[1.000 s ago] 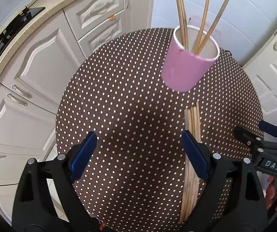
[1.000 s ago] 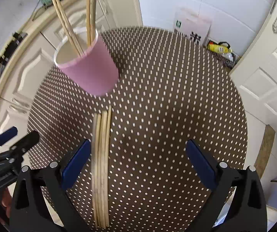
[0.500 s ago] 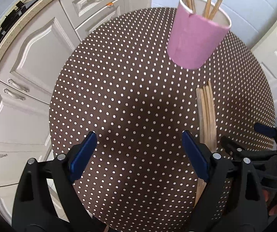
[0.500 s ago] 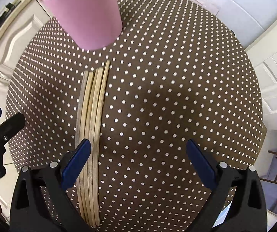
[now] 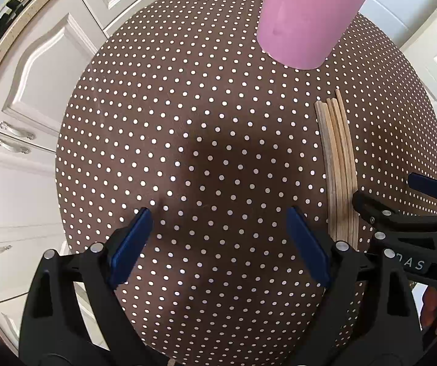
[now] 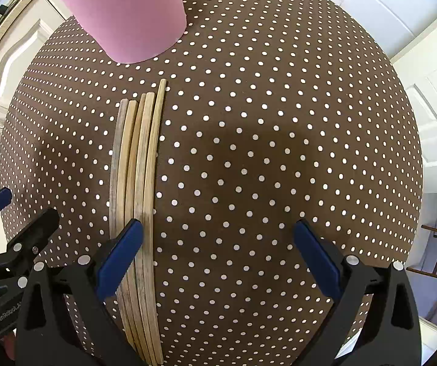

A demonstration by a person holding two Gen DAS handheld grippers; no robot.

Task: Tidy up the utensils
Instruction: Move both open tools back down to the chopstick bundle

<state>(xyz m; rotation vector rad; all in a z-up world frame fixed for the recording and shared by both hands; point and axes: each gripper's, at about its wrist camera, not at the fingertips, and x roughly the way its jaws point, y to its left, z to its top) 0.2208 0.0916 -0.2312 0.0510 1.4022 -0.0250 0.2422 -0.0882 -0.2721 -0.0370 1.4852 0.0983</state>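
Round surface (image 6: pixel 279 97) under a brown polka-dot cloth. Pink cup (image 6: pixel 127 12) stands upright near the far edge; in the left wrist view a sliver of stick ends shows at its rim, contents otherwise out of frame. Five wooden chopsticks (image 6: pixel 136 183) lie flat in a tight row, side by side and touching, running from just short of the cup's base toward the near edge.

Right gripper (image 6: pixel 215 256): jaws spread wide, nothing between them. It hovers low over the near part of the surface, its left pad over the near ends of the chopsticks. Contact with the wood cannot be told. Left gripper (image 5: pixel 218 244): also spread wide and empty, over bare cloth to the left of the row.

Step in hand, as I judge it: picking a chopstick from the row to stand it in the cup.

To do it well:
- Shift the right gripper left so a single stick sits between the pads, not the whole bundle.
- The outermost stick on the right looks easiest to isolate.
- Grip near the end, pads square to the stick, so it hangs straight for the drop.
- Risk: thin sticks on cloth may roll or scatter if nudged sideways.
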